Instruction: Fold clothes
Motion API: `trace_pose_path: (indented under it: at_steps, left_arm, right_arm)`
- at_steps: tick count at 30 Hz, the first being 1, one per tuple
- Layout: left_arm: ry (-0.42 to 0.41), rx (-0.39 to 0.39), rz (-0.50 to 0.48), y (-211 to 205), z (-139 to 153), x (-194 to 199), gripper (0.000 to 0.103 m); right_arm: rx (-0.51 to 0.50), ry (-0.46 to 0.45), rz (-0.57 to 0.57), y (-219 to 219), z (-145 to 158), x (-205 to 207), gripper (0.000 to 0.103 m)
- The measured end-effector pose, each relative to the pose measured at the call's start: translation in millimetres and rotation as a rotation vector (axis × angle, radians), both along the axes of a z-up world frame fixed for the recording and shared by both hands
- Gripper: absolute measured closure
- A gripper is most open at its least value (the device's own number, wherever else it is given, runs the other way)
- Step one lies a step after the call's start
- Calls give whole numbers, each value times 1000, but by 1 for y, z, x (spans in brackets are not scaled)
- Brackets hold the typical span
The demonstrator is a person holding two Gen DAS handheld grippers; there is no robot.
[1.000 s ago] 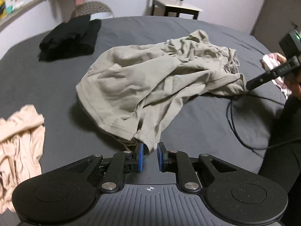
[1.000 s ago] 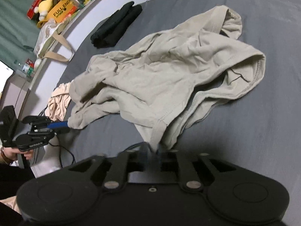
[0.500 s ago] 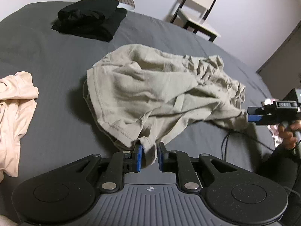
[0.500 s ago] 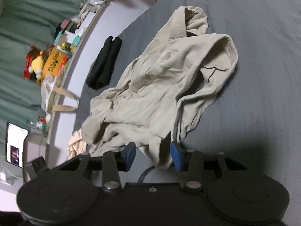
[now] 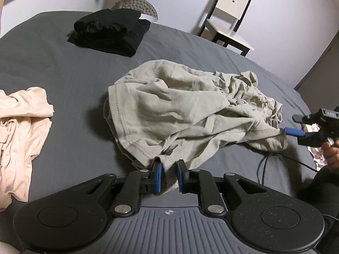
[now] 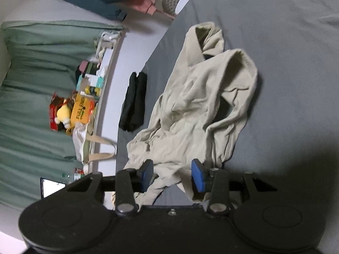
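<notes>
Sprawling across most of the room, the bed (image 5: 63, 67) under its grey sheet carries everything: a crumpled beige shirt (image 5: 186, 110) in the middle, a folded black pile (image 5: 110, 31) near the far edge, and a loose pale pink garment (image 5: 19, 127) off to one side. A white chair (image 5: 228, 21) stands against the far wall.

The beige shirt is the piece being worked on. It lies bunched and wrinkled, not yet spread flat, so I would say the person is only at the stage of taking hold of two ends to straighten it.

The left gripper (image 5: 168, 174) is narrowed onto a ribbed edge of the shirt and looks clamped on that fabric. The right gripper (image 6: 172, 176) sits at the opposite end; its jaws stand apart with cloth lying between them, the pads not pressing on it.

Next, to my eye, the right one needs to close firmly on its end, then both hands should lift and draw apart to pull the shirt smooth before any fold.
</notes>
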State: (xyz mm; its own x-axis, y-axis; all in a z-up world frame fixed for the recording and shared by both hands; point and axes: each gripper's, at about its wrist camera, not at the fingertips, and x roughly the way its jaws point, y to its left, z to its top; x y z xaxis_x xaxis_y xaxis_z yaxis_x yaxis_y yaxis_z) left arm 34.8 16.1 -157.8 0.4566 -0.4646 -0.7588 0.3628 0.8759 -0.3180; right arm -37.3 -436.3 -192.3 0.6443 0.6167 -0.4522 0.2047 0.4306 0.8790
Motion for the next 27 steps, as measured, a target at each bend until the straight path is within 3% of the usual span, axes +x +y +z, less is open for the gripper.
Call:
trace_pose_path:
  at_steps: [7, 13, 16, 18, 20, 26, 27]
  left_arm:
    - [-11, -6, -6, 0, 2, -2, 88]
    - [16, -5, -25, -2, -4, -3, 88]
    - [29, 10, -33, -7, -7, -2, 88]
    - [34, 7, -23, -7, -8, 0, 88]
    - [39, 1, -10, -7, -8, 2, 88]
    - [32, -34, -6, -3, -9, -1, 88]
    - [27, -44, -4, -1, -7, -2, 93]
  right_arm:
    - [-37, 73, 77, 16, -10, 11, 62]
    - [104, 66, 45, 13, -21, 14, 63]
    - [144, 87, 25, 13, -28, 16, 68]
    - [160, 102, 7, 13, -33, 18, 82]
    - [157, 104, -3, 12, -36, 18, 86]
    - [160, 86, -20, 11, -35, 15, 91]
    - [154, 80, -19, 11, -34, 14, 94]
